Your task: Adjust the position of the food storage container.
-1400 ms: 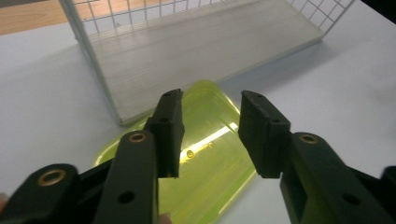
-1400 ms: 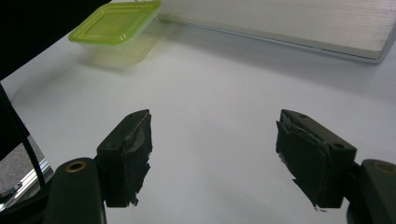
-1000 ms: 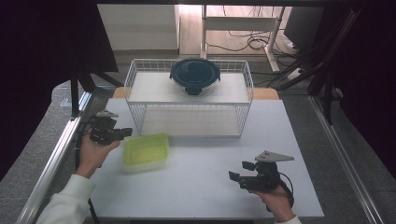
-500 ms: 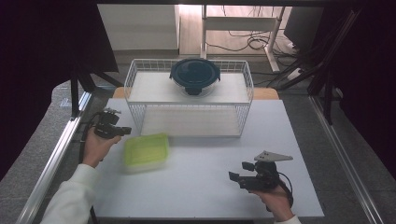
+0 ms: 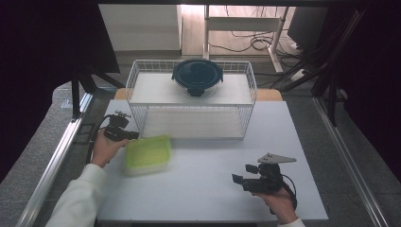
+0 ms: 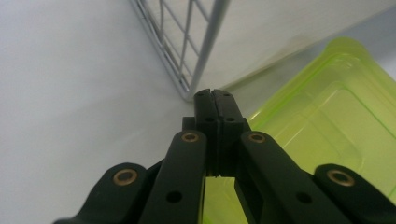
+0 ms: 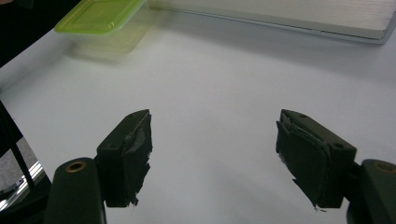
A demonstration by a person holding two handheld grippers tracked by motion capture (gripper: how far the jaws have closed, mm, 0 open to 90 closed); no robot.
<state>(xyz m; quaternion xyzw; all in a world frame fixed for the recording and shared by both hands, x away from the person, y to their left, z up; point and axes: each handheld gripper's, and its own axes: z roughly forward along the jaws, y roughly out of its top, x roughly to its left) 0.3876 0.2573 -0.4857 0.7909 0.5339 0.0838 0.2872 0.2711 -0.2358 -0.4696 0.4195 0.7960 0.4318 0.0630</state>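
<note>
Two grippers work a white table [image 5: 208,189] as I watch from the remote station. My left gripper [image 5: 130,135] sits at the left edge of a green-lidded plastic box [image 5: 147,153], its jaws pressed flat together with nothing between them; in the left gripper view the closed tips [image 6: 215,100] point over the rim of the lid [image 6: 322,126] toward the bottom corner of a white wire rack [image 6: 196,51]. From these pictures I cannot tell whether the tips touch the box or merely hang just beside it. The box lies on the table, just in front of the rack's left front corner [image 5: 137,130] and well apart from my right gripper [image 5: 239,180]. That gripper rests low over the near right part of the table, held in a hand [image 5: 279,203], and its jaws stand wide apart with only bare tabletop between the worn pads [image 7: 135,154]; in the right gripper view the box [image 7: 105,21] shows far off at the upper left. On the rack's upper shelf, toward the back, sits a round dish with a dark blue lid [image 5: 197,75]. A white sleeve [image 5: 80,198] covers the left forearm.
</note>
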